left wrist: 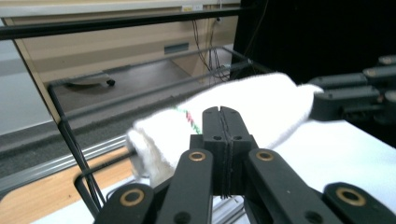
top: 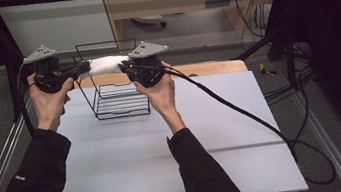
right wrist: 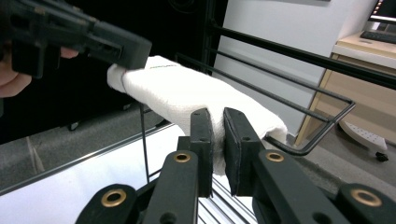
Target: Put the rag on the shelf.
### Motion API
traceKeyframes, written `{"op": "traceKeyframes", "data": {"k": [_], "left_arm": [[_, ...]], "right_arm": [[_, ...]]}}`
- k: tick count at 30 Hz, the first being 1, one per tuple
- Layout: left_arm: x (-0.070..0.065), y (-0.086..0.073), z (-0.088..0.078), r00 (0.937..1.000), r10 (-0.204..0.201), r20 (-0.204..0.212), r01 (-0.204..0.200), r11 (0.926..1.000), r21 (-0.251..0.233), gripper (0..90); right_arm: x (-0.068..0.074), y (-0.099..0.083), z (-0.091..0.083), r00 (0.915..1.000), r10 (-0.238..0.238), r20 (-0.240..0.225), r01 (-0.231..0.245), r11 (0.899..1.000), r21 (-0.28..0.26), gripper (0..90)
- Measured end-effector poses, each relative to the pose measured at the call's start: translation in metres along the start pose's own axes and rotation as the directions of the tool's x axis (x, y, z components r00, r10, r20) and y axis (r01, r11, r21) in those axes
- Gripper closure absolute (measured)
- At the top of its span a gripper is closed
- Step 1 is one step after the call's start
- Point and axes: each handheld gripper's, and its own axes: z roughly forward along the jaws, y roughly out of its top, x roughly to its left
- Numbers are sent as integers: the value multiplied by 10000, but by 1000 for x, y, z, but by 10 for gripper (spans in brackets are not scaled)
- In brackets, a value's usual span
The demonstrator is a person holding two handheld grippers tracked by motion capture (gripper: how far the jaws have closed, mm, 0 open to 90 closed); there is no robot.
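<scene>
1. While I hold both grippers up, rolled white towel (top: pixel 103 65) hangs betw. them above wire rack (top: pixel 120 101) on table (top: pixel 165 147).
2. Left gripper (top: pixel 84 66): fingers clenched on towel's end.
3. Right gripper (top: pixel 123 66): fingers pinch other end.

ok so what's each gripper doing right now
left gripper: shut on one end of the rolled white towel
right gripper: shut on the towel's other end
</scene>
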Motion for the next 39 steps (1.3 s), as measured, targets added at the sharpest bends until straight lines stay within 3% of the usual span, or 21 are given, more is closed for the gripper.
{"op": "traceKeyframes", "data": {"k": [10, 16, 19, 21, 22, 24, 30, 39], "left_arm": [[4, -16, 3, 9999, -40, -111, 42, 9999, 156, 900], [3, -17, 5, 9998, 32, -214, -28, 9998, 185, 900], [4, -18, 6, 9997, 60, -252, -54, 9997, 246, 900], [4, -19, 7, 9997, 68, -255, -61, 9996, 290, 900], [4, -20, 7, 9996, 69, -264, -61, 9995, 309, 900], [4, -22, 8, 9996, 56, -276, -47, 9994, 330, 900], [5, -28, 11, 9993, 124, -345, -109, 9990, 426, 900], [7, -35, 19, 9985, 135, -525, -116, 9993, 352, 900]], "right_arm": [[1, -3, 1, 9999, -69, -89, 70, 9998, 163, 788], [2, 3, -7, 9998, -2, -219, -2, 9998, -184, 601], [0, 9, -12, 9997, 122, -227, -132, 9989, -445, 579], [0, 13, -13, 9992, 143, -362, -161, 9986, -503, 656], [1, 15, -12, 9972, 351, -666, -371, 9989, -285, 772], [3, 12, -7, 9952, 470, -858, -467, 9989, 59, 844], [7, -4, 8, 9952, 491, -849, -405, 9942, 996, 900], [0, -17, 21, 9989, 479, -5, -475, 9916, 1205, 900]]}}
